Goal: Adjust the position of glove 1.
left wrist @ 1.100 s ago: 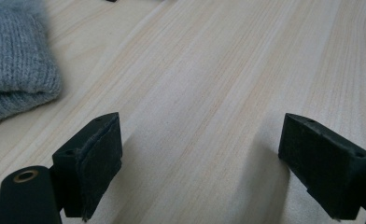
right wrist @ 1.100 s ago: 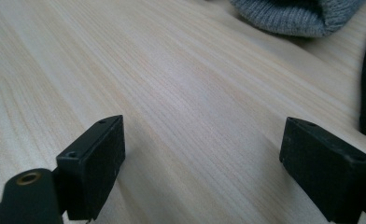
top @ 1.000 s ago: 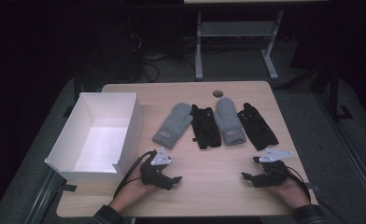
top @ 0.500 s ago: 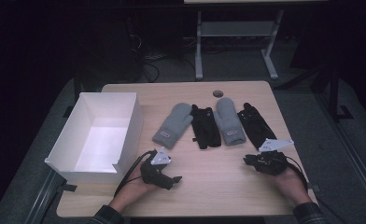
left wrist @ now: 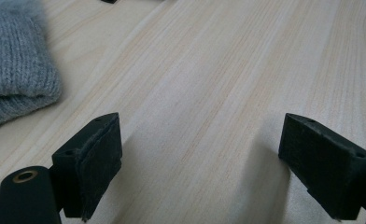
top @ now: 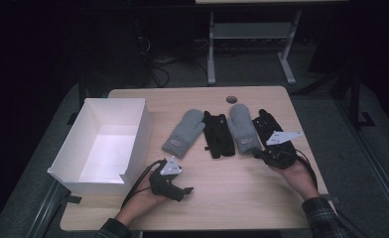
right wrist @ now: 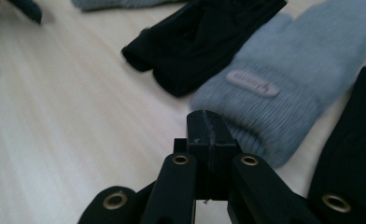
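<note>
The grey mitten point(right wrist: 284, 88) nearest the right gripper point(right wrist: 208, 135) lies flat at the centre right of the right gripper view, cuff toward the camera, a pale label stitched just above the ribbing; in the high view the same mitten point(top: 243, 129) sits right of centre on the table point(top: 232, 193). The right gripper's jaws are pressed together with nothing between them, their tips just short of the cuff; whether they touch the knit cannot be told. The step in hand appears to be a grasp at the cuff; the jaws should be parted before contact, lowered around the ribbed edge, and closed on the thick fold so that the soft knit does not slip out. The black glove point(right wrist: 204, 37) beside the mitten should be kept out of the bite.

The mitten is fuzzy, thick knit, rounded at the tip; the black glove is thinner and darker, with separate fingers. A second grey mitten point(top: 184, 133) and a further black glove point(top: 272, 129) lie in the same row. The left gripper point(left wrist: 209, 158) rests low over bare, pale wood grain, jaws wide apart and empty. A white, open-topped box point(top: 78, 148), rigid and rectangular, stands at the left of the high view.
</note>
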`<state>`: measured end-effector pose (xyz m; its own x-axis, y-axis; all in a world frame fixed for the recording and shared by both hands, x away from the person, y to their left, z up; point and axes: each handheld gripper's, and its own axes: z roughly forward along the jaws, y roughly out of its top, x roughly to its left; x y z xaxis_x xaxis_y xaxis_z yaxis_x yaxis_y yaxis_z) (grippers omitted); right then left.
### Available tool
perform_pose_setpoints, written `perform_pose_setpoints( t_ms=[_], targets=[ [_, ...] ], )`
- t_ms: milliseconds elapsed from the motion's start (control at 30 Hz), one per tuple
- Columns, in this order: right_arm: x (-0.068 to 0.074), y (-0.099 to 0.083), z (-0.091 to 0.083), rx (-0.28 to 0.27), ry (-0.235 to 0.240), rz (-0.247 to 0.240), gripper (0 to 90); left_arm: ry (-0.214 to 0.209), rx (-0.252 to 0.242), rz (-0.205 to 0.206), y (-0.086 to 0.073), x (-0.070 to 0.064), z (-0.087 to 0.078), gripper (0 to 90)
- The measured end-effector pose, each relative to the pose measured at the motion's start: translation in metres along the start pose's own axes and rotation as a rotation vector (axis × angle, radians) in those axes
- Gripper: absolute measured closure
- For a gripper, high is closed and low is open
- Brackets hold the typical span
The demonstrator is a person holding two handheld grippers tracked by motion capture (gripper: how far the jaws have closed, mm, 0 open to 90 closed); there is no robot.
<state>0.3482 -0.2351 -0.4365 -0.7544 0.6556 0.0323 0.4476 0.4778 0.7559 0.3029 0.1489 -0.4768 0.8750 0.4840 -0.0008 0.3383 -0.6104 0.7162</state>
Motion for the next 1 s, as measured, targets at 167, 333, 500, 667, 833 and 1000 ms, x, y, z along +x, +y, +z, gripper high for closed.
perform_pose_setpoints(
  t_ms=[167, 333, 500, 667, 833, 1000],
  targets=[
    [-0.012, 0.012, 0.003, -0.020, -0.002, 0.011, 90.0, 0.001, 0.001, 0.001, 0.000, 0.000, 0.000, 12.7],
    [-0.028, 0.025, 0.011, -0.036, -0.016, 0.030, 90.0, 0.002, 0.002, -0.001, 0.000, 0.000, 0.000, 12.7],
    [-0.037, 0.032, 0.021, -0.031, -0.025, 0.039, 90.0, 0.001, 0.001, -0.002, 0.000, 0.000, 0.000, 12.7],
    [-0.044, 0.037, 0.032, -0.035, -0.027, 0.048, 90.0, 0.001, 0.001, -0.002, 0.000, 0.000, 0.000, 12.7],
    [-0.046, 0.036, 0.043, 0.004, -0.026, 0.048, 90.0, 0.002, 0.001, -0.004, 0.000, 0.000, 0.000, 12.7],
    [-0.047, 0.029, 0.052, 0.045, -0.025, 0.049, 90.0, 0.003, 0.001, -0.007, 0.000, 0.000, 0.000, 12.7]
  ],
)
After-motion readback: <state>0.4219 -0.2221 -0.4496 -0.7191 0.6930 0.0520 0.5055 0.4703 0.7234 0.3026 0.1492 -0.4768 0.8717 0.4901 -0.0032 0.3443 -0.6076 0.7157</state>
